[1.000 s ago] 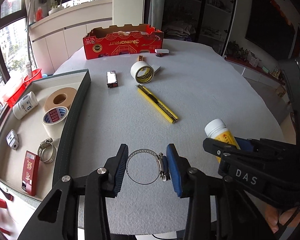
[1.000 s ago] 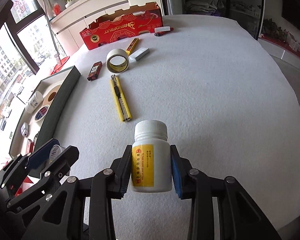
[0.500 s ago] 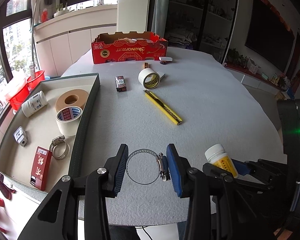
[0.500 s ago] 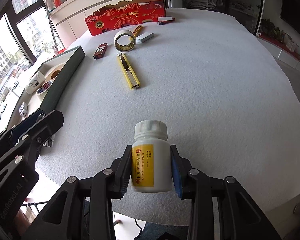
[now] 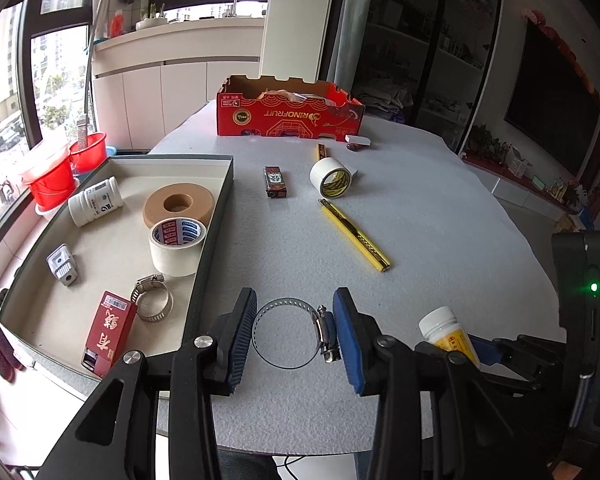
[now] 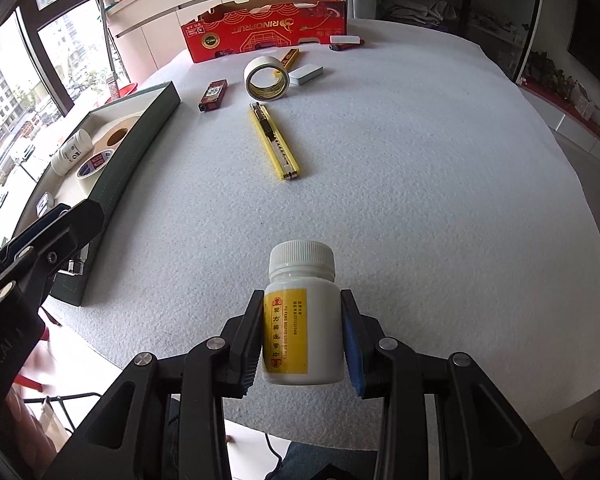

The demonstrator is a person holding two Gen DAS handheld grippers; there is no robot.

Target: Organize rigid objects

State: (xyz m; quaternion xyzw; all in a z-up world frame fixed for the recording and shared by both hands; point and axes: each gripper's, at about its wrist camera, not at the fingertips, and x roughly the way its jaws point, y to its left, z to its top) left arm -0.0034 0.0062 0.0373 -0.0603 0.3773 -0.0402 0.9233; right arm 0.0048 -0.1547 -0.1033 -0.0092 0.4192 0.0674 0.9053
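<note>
While the left jaws pinch the hose clamp (image 5: pixel 288 334), the right jaws squeeze the pill bottle (image 6: pixel 303 320).

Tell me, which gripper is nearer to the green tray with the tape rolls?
Left. The left gripper, holding a hose clamp, hangs right beside the tray. The right gripper, holding a white bottle, is farther out over the table.

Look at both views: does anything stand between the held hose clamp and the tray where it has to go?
Only the tray's dark near wall lies between. The hose clamp, held in the left gripper, is above the table; bare cloth separates it from that wall.
</note>
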